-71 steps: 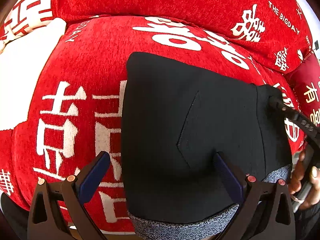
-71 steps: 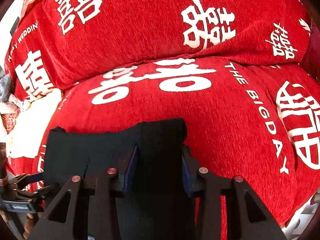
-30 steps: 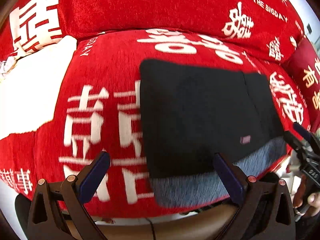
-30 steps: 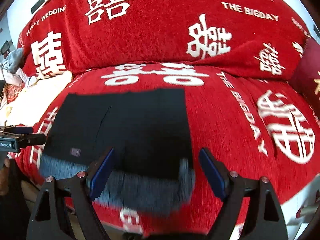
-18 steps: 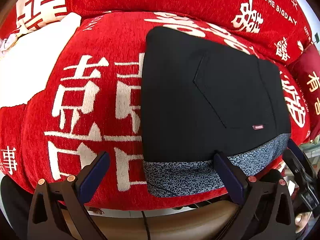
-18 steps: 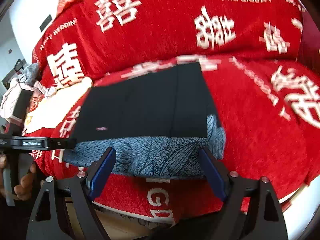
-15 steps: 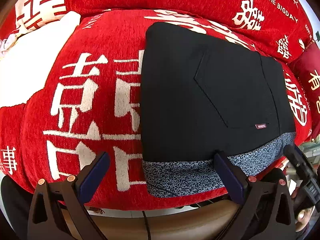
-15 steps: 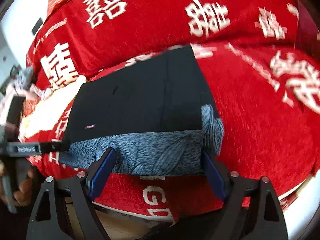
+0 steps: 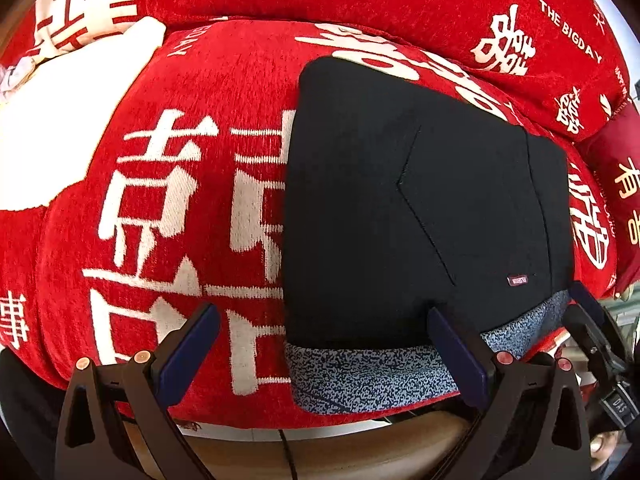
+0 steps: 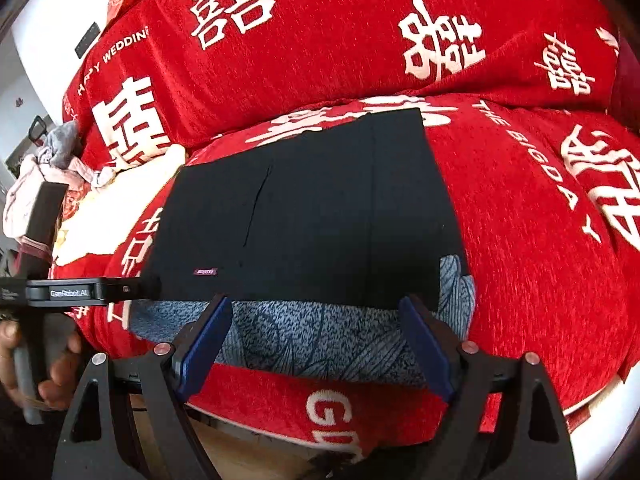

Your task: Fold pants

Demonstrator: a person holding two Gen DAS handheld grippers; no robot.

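The black pants lie folded into a flat rectangle on the red sofa seat, with a grey-blue patterned lining band showing along the near edge. A small label sits near the right corner. My left gripper is open at the near left corner, one finger over the red cover, the other over the pants' edge. In the right wrist view the same pants lie ahead. My right gripper is open over the lining band, holding nothing.
The sofa backrest rises behind the seat. A white cushion lies at the left, with crumpled pale clothes beyond it. A hand holds the left gripper's handle. The sofa's front edge and floor are just below.
Both grippers have drawn back from the folded pants, which now lie still. The right gripper let go of the cloth and dropped slightly toward the near edge.
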